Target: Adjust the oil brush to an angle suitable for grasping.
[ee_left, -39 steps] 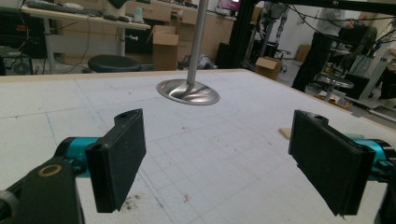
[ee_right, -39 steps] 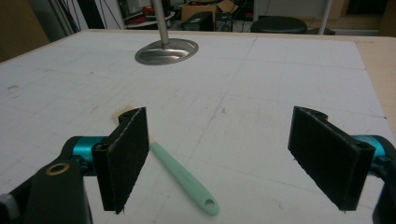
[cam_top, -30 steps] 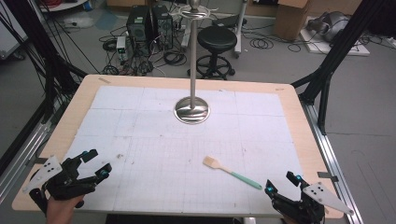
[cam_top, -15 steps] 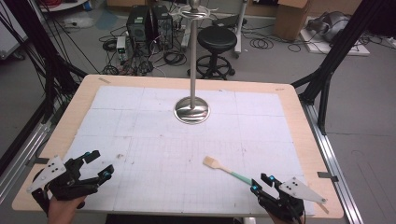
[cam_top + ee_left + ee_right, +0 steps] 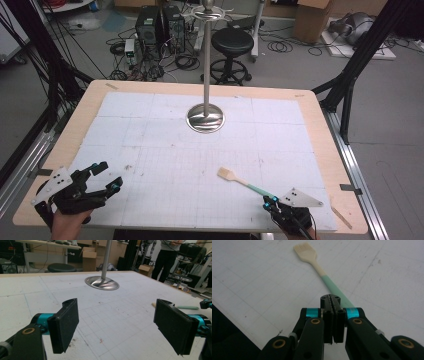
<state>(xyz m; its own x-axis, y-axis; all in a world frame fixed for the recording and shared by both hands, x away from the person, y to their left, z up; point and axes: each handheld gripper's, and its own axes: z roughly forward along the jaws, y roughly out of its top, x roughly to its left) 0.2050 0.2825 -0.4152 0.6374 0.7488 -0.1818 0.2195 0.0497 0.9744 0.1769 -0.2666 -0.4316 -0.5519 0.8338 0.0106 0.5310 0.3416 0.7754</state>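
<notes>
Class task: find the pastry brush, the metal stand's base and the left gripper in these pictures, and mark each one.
pastry brush [image 5: 307, 253], right gripper view, on its pale bristle head.
stand base [image 5: 205, 120], high view, on the round metal foot.
left gripper [image 5: 110, 177], high view, midway between its open jaws.

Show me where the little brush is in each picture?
High view: the brush lies low and right of middle, its green end by the right gripper.
Left gripper view: its green handle pokes out at the right edge.
Right gripper view: it runs from top middle down to the jaws.
Shared landmark: the white gridded mat.
</notes>
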